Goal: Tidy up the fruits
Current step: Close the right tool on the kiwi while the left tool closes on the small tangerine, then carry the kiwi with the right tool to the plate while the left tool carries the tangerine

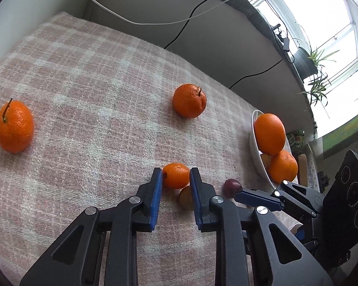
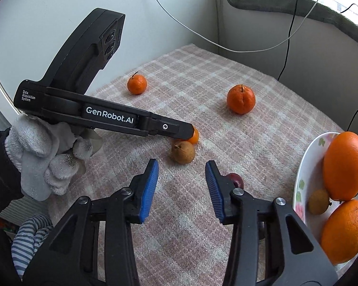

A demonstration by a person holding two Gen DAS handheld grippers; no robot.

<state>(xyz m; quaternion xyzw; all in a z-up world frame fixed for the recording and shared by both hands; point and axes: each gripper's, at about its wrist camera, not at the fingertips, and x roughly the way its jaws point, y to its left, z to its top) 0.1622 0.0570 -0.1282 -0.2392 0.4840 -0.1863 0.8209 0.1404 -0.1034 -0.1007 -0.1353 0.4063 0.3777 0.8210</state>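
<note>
Between the left gripper's (image 1: pixel 176 175) blue pads – a small orange mandarin (image 1: pixel 176 175), clamped on the pink checked bench (image 1: pixel 83 95).
Right gripper (image 2: pixel 181 166) stands open, empty; its right finger half hides a dark red fruit (image 2: pixel 236 179) – kind unclear.

Rough woven plaid cloth (image 1: pixel 88 90), glossy plate (image 2: pixel 307 166), dimpled mandarin (image 1: pixel 176 175)

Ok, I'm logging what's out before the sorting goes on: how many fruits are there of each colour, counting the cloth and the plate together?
Orange fruits: 5
Brown fruits: 2
Dark red fruit: 1
Total: 8
</note>
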